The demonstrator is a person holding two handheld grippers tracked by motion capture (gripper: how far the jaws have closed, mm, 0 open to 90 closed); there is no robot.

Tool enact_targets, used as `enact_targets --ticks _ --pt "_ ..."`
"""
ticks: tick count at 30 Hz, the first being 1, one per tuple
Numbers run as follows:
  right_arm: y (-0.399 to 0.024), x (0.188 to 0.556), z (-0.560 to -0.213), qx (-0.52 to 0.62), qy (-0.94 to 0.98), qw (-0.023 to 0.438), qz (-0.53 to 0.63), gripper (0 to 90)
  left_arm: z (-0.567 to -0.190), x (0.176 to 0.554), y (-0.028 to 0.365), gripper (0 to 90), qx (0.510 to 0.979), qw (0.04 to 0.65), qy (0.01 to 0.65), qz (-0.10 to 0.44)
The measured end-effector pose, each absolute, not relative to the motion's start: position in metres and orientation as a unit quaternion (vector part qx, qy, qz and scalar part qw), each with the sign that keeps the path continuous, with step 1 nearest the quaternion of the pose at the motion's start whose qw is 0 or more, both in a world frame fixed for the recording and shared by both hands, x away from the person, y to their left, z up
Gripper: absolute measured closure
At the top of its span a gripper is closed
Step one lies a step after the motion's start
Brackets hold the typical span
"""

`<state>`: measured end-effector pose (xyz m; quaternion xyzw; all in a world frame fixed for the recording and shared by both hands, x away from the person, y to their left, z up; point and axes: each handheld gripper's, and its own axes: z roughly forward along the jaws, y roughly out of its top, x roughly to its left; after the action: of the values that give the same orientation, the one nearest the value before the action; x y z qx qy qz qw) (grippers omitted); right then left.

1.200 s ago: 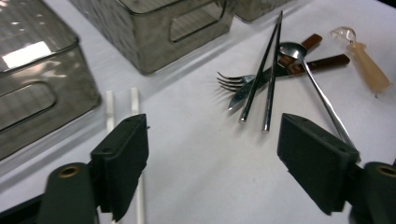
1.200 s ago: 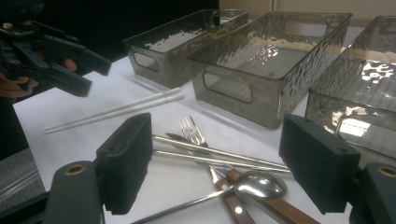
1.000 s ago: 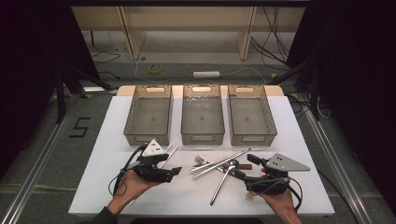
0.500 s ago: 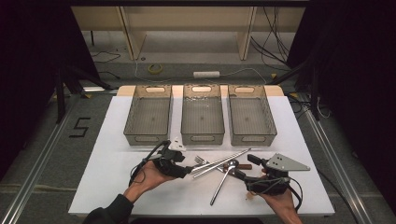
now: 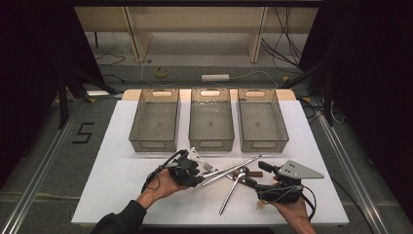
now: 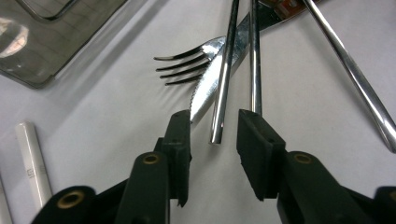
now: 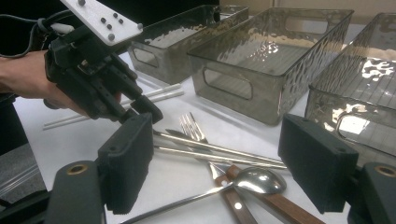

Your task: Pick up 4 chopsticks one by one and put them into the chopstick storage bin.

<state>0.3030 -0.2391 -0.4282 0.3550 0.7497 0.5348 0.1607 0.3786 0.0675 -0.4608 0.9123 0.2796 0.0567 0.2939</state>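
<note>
Since the earlier frames the left gripper point(image 5: 198, 174) has moved from the table's point(image 5: 122, 185) left part toward the cutlery pile in the middle and now sits at the near ends of the rods. The right gripper point(image 5: 251, 176) is lying where it was, by the pile's right side.

Left fingers point(image 6: 180, 140) have just been closing and are standing partly apart. One metal rod's point(image 6: 223, 84) end is lying between them with a gap on each side; the pads are not pressing on it. The second rod point(image 6: 254, 60) is running to the tip of the other finger; contact cannot be told. The knife's point(image 6: 210, 81) serrated tip is reaching the near finger's tip.

Right fingers point(image 7: 128, 161) are standing wide apart, with nothing between the pads; the spoon point(image 7: 254, 181) and a wooden handle point(image 7: 280, 205) are lying on the table just beyond them.

Both rods are thin, straight, shiny metal, lying side by side on the white table, crossing over the knife and close beside the fork point(image 6: 187, 65). In the high view the pile is lying in front of the middle one of three clear bins point(image 5: 211, 119). Two white sticks point(image 7: 154, 95) are lying near the left bin.
</note>
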Motion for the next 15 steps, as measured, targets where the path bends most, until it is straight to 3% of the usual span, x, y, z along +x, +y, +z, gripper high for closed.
enact_targets --ticks 15 --pt "-0.2385 0.3034 -0.4287 0.353 0.753 0.161 0.532 28.1 -0.4691 0.3804 0.0633 75.7 0.918 0.283 0.273 0.055"
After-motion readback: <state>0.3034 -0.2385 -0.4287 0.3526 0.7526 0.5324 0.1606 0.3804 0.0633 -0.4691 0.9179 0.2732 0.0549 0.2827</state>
